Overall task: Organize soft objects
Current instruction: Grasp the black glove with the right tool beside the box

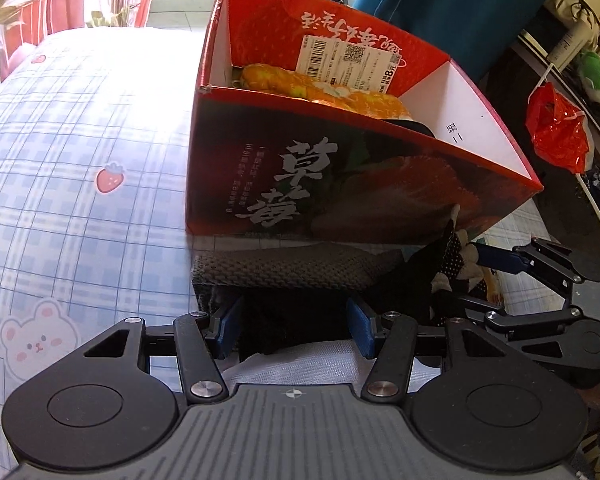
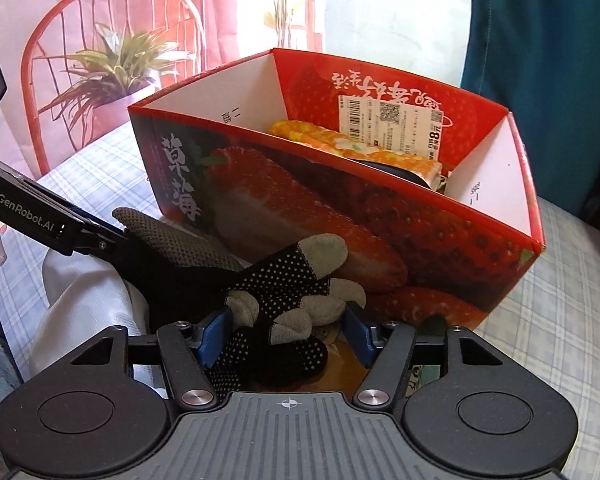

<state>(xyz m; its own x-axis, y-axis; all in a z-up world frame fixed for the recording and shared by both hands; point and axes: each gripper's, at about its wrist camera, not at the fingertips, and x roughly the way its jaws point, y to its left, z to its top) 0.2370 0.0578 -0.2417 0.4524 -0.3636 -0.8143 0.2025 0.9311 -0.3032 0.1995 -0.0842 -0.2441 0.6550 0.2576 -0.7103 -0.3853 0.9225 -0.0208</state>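
A red strawberry-print cardboard box (image 1: 340, 176) stands on the bed, open at the top; it also shows in the right wrist view (image 2: 380, 220). Inside lies an orange patterned soft item (image 1: 320, 88), seen too in the right wrist view (image 2: 356, 146), with something dark beside it. A black glove (image 2: 284, 296) with white dots and grey fingertips lies in front of the box. My left gripper (image 1: 294, 330) is open around the glove's dark cuff (image 1: 300, 272). My right gripper (image 2: 286, 338) is open around the glove's fingers.
The bed has a blue plaid sheet (image 1: 80, 140) with strawberries and bears. A white cloth (image 2: 80, 308) lies under the glove. A red chair (image 2: 60, 60) and potted plant (image 2: 116, 68) stand behind. A red plastic bag (image 1: 560, 132) hangs at the right.
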